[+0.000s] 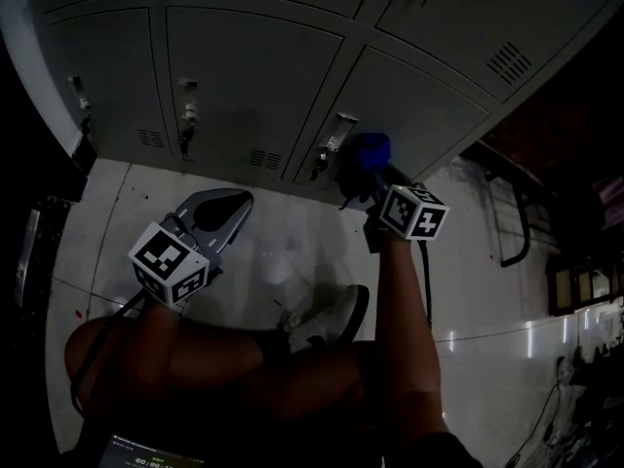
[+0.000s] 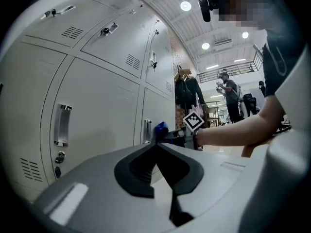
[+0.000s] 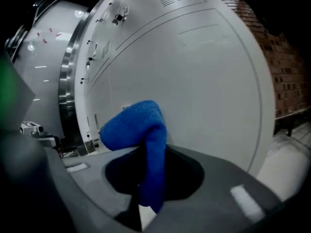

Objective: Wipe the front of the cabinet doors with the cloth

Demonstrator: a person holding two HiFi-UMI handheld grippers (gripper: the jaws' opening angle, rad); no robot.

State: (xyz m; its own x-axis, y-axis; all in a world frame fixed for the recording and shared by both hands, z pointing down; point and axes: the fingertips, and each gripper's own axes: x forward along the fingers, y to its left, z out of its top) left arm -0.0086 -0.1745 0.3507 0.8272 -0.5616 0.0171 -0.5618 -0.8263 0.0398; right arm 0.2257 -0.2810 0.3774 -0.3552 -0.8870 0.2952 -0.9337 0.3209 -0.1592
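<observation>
Bent legs lie nearest. Beyond, the right gripper pinches the blue cloth at a low cabinet door, apparently mid-wipe. The left gripper is pressed together, empty. Next, likely a sweep across the panel, keeping contact.

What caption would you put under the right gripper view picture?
Right gripper pinching a blue cloth in front of a grey cabinet door.

Grey metal cabinet doors: upper rows cut off by the head view's top edge. Blue terry cloth covers the jaw tips of the right gripper there; door contact indeterminate. Dark display screen: cropped at bottom, digits illegible.
</observation>
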